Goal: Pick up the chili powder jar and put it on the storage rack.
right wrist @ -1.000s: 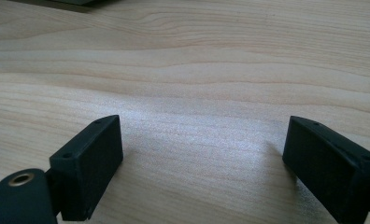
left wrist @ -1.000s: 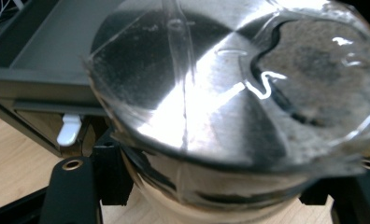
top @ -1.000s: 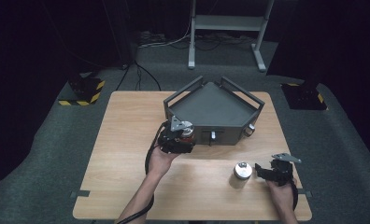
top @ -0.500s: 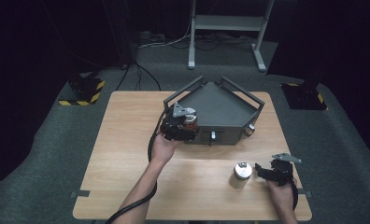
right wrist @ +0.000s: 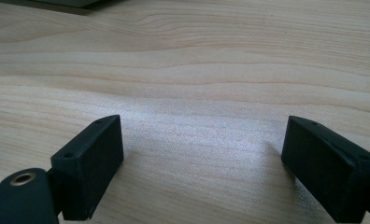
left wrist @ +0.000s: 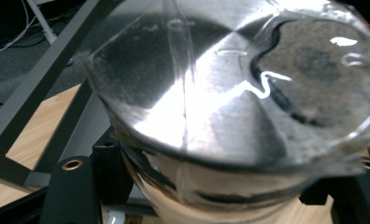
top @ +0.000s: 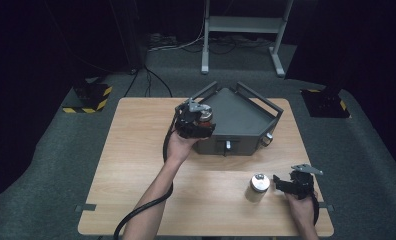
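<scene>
Cans are half sorted, I judge: left gripper (top: 198, 121) clamps one can (left wrist: 230, 93) over the grey tray (top: 246, 112), second can (top: 259, 186) waits on the bench (top: 136, 165) beside the wide-open right gripper (top: 281, 184).

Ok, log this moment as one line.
left gripper: shut on can, at grey tray | right gripper: open, near second can

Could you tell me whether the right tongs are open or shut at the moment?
Open. In the right gripper view the two black jaws of the right tongs stand wide apart with bare table between them, gripping nothing.
</scene>
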A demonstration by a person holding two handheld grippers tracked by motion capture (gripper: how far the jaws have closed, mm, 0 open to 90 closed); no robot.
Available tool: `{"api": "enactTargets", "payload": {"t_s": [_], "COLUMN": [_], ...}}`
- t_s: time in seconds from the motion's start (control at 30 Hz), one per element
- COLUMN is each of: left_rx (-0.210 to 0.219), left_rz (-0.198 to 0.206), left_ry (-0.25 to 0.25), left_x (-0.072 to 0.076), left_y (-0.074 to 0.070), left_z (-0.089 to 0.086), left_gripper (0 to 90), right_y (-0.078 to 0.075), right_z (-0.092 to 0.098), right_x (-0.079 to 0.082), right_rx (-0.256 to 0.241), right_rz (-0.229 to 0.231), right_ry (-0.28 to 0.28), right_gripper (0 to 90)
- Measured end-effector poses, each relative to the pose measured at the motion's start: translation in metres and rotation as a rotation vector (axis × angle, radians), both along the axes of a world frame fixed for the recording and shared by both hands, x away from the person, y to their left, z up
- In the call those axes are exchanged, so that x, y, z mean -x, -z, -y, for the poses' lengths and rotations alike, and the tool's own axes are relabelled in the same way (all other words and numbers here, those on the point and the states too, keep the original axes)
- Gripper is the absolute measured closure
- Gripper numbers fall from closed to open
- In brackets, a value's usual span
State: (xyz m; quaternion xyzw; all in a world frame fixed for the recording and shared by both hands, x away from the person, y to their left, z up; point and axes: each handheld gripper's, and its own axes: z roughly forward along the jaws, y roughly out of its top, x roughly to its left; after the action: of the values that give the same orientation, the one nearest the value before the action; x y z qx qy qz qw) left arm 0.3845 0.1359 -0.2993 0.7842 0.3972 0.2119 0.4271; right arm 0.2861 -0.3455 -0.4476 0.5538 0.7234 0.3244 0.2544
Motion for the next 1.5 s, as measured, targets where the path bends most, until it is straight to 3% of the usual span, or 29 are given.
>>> {"api": "enactTargets", "payload": {"t_s": [0.33,0.37,0.53,0.73,1.07,1.5], "left_rx": [-0.001,0.015,-0.018,-0.023,-0.018,-0.013], "left_rz": [0.011,0.023,0.001,-0.005,-0.014,0.010], "left_ry": [-0.070,-0.084,-0.081,-0.081,-0.082,-0.080], "left_x": [-0.018,-0.018,-0.029,-0.038,-0.041,-0.037], "left_y": [0.008,0.012,0.011,0.017,0.021,0.026], "left_z": [0.013,0.016,0.023,0.029,0.031,0.030], "left_gripper": [30.2,30.2,30.2,30.2,30.2,30.0], "right_y": [0.000,0.000,0.000,0.000,0.000,0.000], "right_z": [0.000,0.000,0.001,0.001,0.001,0.000], "right_x": [0.000,0.000,0.000,0.000,0.000,0.000], "right_rx": [-0.002,-0.002,-0.002,-0.005,-0.007,-0.002], "right_rz": [0.000,0.000,0.002,-0.001,0.000,0.000], "right_ry": [0.000,0.000,-0.002,-0.001,0.000,0.001], "right_gripper": [13.1,13.0,13.0,13.0,12.9,12.9]}}
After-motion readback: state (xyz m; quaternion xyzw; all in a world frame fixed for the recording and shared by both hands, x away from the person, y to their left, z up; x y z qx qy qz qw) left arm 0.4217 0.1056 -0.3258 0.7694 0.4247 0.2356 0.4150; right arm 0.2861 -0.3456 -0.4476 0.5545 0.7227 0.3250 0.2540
